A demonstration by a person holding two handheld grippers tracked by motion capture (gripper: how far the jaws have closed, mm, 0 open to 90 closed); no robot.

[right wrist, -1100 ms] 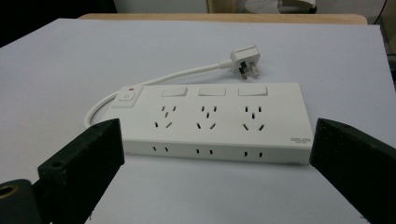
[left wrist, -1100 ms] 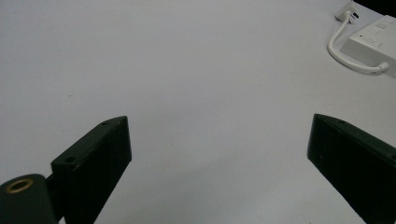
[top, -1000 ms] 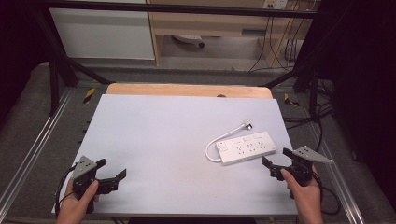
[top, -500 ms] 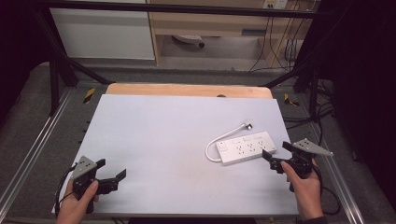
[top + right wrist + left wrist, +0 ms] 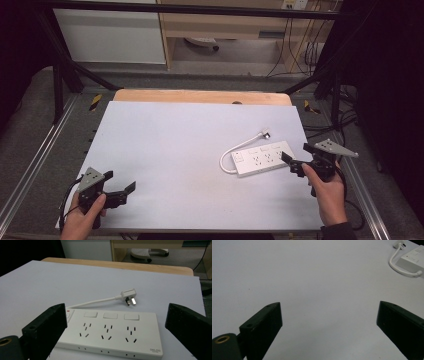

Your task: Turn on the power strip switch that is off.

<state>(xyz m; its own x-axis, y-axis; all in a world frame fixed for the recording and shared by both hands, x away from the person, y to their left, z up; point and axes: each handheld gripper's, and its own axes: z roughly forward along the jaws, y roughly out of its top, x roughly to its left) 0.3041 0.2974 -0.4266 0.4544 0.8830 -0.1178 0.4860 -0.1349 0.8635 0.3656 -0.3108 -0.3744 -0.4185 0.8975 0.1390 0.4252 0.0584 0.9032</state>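
a: three sockets in a row on the white power strip [image 5: 110, 336], each with its own flat switch above it, and a small red mark at the end where the cord leaves. a short white cord [image 5: 92, 302] curves away to a white plug [image 5: 128, 295] lying on its side with the metal pins showing.

b: where is it lying?

a: flat on the right part of the tabletop [image 5: 170, 150], a little slanted to the edges, plug end toward the far side. in the high view the power strip [image 5: 263, 158] sits just in front of the right gripper [image 5: 299, 158].

b: and the fingers of that gripper?

a: spread wide, holding nothing. in the right gripper view the two black fingers [image 5: 46, 327] frame the strip from either side, with clear gaps between them and the casing. i cannot tell whether a tip brushes the strip's near end.

b: the other side?

a: the left gripper [image 5: 121, 187] is low at the near left corner, well apart from the strip, its fingers [image 5: 262, 326] also spread wide over bare surface, gripping nothing. the strip's corner and cord loop show far off at the top right of that view.

b: the surface and room?

a: a pale grey-white sheet over a wooden board [image 5: 200, 96] whose edge shows at the far side. black frame bars [image 5: 60, 75] stand around it, a wooden cabinet [image 5: 225, 25] and a white panel [image 5: 110, 35] behind, dark cables [image 5: 300, 50] hanging at the right, grey floor below.
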